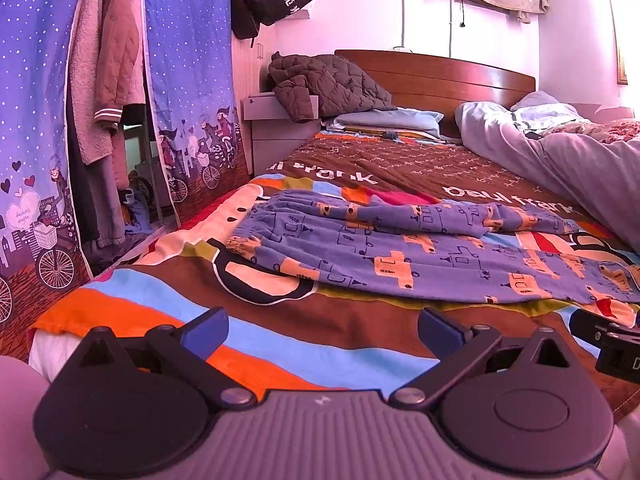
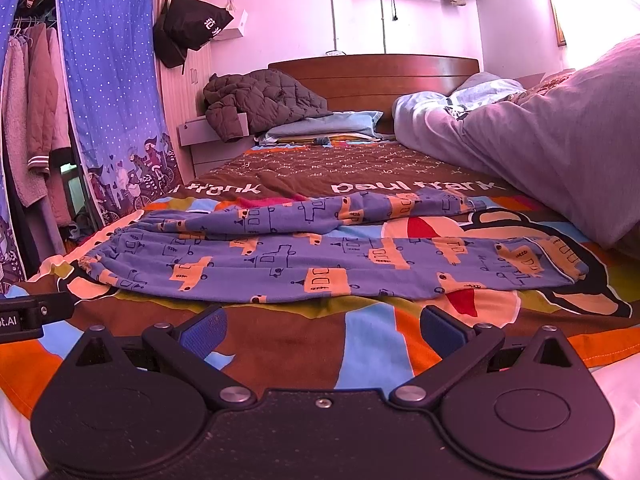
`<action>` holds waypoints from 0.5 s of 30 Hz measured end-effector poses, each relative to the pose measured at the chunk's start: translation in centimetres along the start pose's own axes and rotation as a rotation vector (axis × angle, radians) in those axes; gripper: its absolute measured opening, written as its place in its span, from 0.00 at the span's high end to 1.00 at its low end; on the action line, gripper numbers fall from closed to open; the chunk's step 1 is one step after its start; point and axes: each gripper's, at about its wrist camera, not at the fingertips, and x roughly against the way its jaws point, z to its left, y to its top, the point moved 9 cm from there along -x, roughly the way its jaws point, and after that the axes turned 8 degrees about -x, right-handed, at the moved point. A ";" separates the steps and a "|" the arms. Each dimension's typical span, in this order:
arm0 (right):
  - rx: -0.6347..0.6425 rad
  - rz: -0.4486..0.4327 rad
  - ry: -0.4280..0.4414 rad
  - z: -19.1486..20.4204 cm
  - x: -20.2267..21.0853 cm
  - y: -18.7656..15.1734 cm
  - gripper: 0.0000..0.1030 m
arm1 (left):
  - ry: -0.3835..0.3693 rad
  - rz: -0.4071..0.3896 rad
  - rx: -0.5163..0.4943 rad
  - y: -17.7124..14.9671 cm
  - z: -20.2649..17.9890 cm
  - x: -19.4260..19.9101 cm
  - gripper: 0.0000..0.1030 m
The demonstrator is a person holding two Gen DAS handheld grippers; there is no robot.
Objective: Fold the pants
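A brown quilted jacket (image 2: 260, 100) lies across the nightstand (image 2: 200, 130). A black bag (image 2: 192, 26) hangs above. A lilac duvet (image 2: 540, 136) is heaped rightward.

pants (image 2: 320, 256) flat on bedspread (image 2: 280, 344) | right gripper (image 2: 322, 334) spread, apparently empty

The pants (image 2: 320, 264) are soft, matt printed cloth, wrinkled, on a matt cloth bedspread (image 2: 280, 344). At 12 o'clock, the headboard (image 2: 384, 80) is smooth, glossy wood.
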 end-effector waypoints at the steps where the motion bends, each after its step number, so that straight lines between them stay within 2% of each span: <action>1: -0.001 0.001 -0.001 0.0 0.0 -0.1 0.01 | -0.001 -0.001 0.002 0.0 0.0 0.0 0.00; 15: -0.009 0.012 -0.005 -0.1 -0.2 -0.3 0.01 | -0.005 0.011 0.008 0.0 -0.1 -0.1 0.00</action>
